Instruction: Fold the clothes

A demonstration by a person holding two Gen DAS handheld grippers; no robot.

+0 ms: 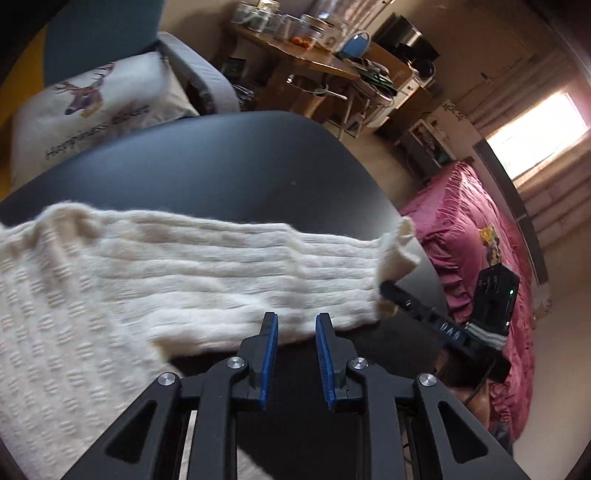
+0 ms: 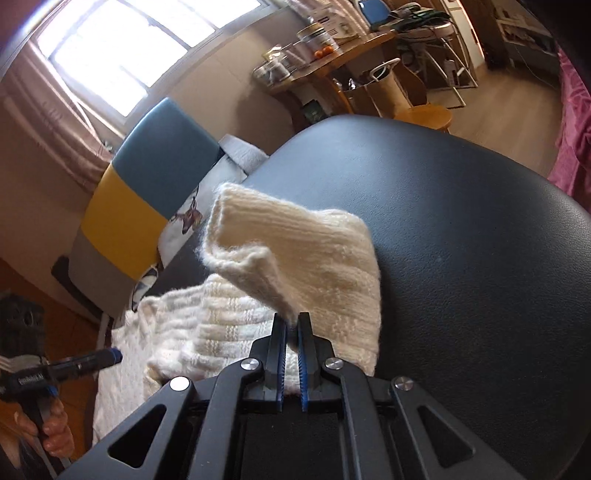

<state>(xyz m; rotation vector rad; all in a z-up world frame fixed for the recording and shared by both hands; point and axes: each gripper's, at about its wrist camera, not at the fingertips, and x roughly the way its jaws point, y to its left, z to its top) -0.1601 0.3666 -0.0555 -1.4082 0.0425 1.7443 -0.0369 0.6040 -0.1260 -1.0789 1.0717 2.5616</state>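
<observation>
1. A cream knitted sweater point(image 1: 122, 269) lies spread across a round black table point(image 1: 236, 166), one sleeve point(image 1: 266, 266) stretched towards the table's right edge in the left wrist view.

2. The right gripper point(image 2: 291, 323) pinches the sleeve's cuff point(image 2: 258, 266) between its blue pads, jaws pressed together on the knit; the cuff rises from the table and folds over. In the left wrist view the same gripper reaches in from the right, its black tip at the cuff point(image 1: 397, 247).

3. The left gripper point(image 1: 295, 321) hovers over the sleeve's near edge, jaws apart by a narrow gap with nothing between them. The right wrist view shows it at lower left, held by a hand point(image 2: 48, 424) whose upper part is cut off by the frame.

4. On a wooden desk point(image 1: 295, 55) behind the table stand several clear jars point(image 1: 258, 16); their contents are too small and blurred to make out. Beside them sits a tin point(image 2: 317, 35), with small orange fruits point(image 2: 325, 51) in front of it.

5. A blue, yellow and grey chair point(image 2: 147, 184) holds a white cushion point(image 1: 96, 114) printed with a deer; the table rim hides its lower part.

6. A magenta bedspread point(image 1: 476, 236) fills the right side, with a black box point(image 1: 495, 295) resting on it. The sweater's body runs out of frame at the left in the left wrist view.
</observation>
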